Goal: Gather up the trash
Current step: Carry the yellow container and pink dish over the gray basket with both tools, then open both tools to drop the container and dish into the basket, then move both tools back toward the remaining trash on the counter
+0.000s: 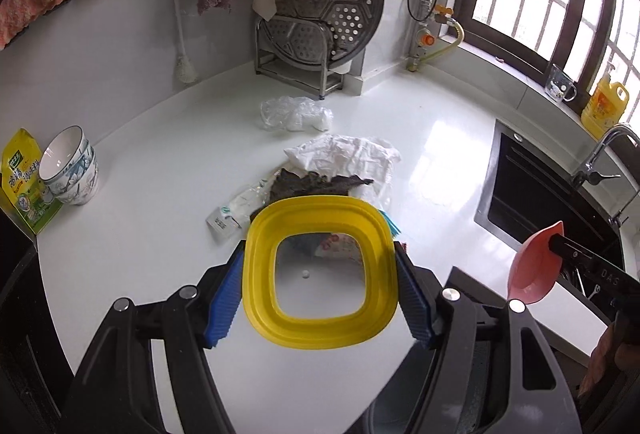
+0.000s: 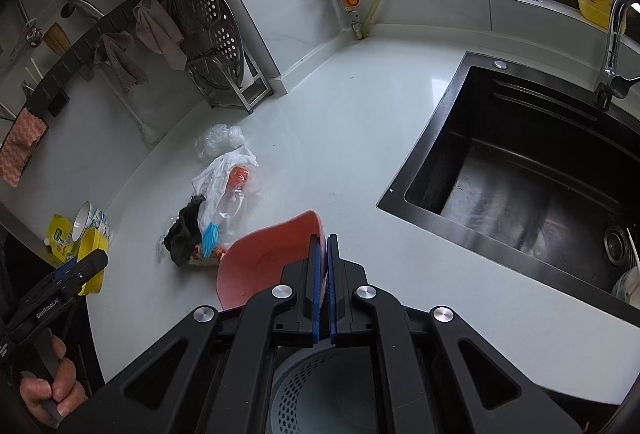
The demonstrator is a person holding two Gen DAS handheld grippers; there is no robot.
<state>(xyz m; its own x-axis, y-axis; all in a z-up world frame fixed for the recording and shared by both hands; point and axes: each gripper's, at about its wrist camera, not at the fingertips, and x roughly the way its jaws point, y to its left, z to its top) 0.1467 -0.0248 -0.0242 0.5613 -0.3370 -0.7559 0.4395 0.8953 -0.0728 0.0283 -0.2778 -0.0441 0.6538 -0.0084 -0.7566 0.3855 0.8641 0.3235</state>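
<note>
My left gripper [image 1: 320, 274] is shut on a yellow square lid [image 1: 320, 272] with a clear middle, held above the white counter [image 1: 160, 162]. It also shows in the right wrist view [image 2: 93, 259]. My right gripper [image 2: 323, 246] is shut on the rim of a pink dustpan-like scoop [image 2: 264, 262], seen in the left wrist view [image 1: 534, 266] too. A trash pile lies just beyond both: white crumpled bag [image 1: 344, 152], dark rag [image 1: 316, 184], clear wrapper [image 1: 236, 208], clear plastic bag [image 1: 294, 112], orange-printed packet [image 2: 238, 176] and a blue piece [image 2: 210, 236].
Stacked bowls [image 1: 70, 168] and a yellow-green packet [image 1: 22, 182] stand at the counter's left. A steamer rack [image 1: 320, 18] stands at the back wall. A black sink [image 2: 532, 170] with a tap lies to the right. A grey perforated bin [image 2: 324, 390] is below my right gripper.
</note>
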